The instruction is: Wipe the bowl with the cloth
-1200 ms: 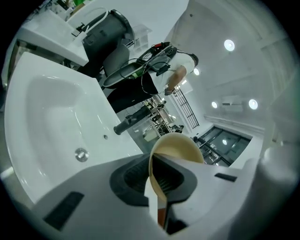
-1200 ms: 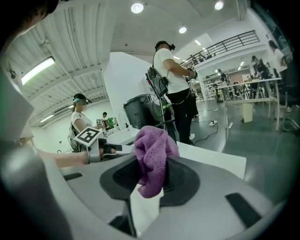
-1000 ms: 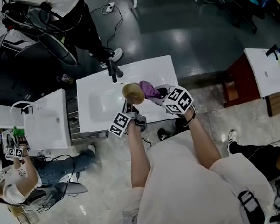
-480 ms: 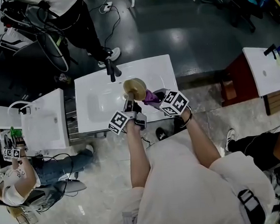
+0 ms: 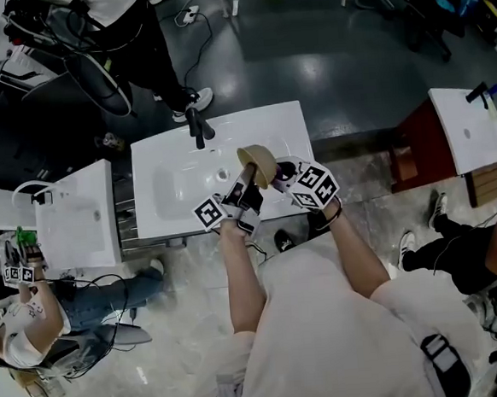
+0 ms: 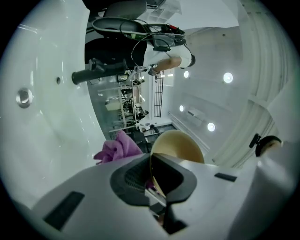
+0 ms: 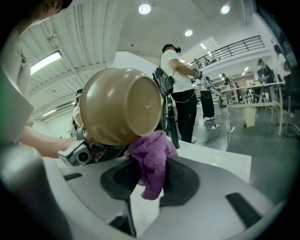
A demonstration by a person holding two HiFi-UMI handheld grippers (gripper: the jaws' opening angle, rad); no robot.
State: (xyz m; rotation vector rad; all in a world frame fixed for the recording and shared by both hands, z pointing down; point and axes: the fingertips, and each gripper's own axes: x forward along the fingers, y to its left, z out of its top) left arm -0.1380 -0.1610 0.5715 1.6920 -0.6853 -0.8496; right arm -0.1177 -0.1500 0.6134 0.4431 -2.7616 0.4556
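At the far left of the head view a small white basin [image 5: 83, 217] is seen, just beside a larger white sink [image 5: 172, 184] with a black tap [image 5: 197, 125] at its back edge. Over the front right part of this sink the left tool [image 6: 153, 177] is held, tilted a little upward. Its jaws are clamped on the rim of the tan bowl [image 7: 120, 105], with the thin wall pinched between the dark pads. The bowl is carried in the air, clear of the sink surface and tipped on its side. Its rounded outer wall and base are turned toward the right tool [image 7: 148, 174].

The right tool is closed on the purple cloth [image 7: 150, 158]. A bunched wad stands up from between the pads and a loose end hangs below them. The top of the wad lies against the lower outer wall of the bowl.

In the right gripper view a standing person [image 7: 179, 89] in a white top and dark trousers is seen behind the bowl. At the far right of the head view another white basin [image 5: 467, 129] is set on a dark red stand.
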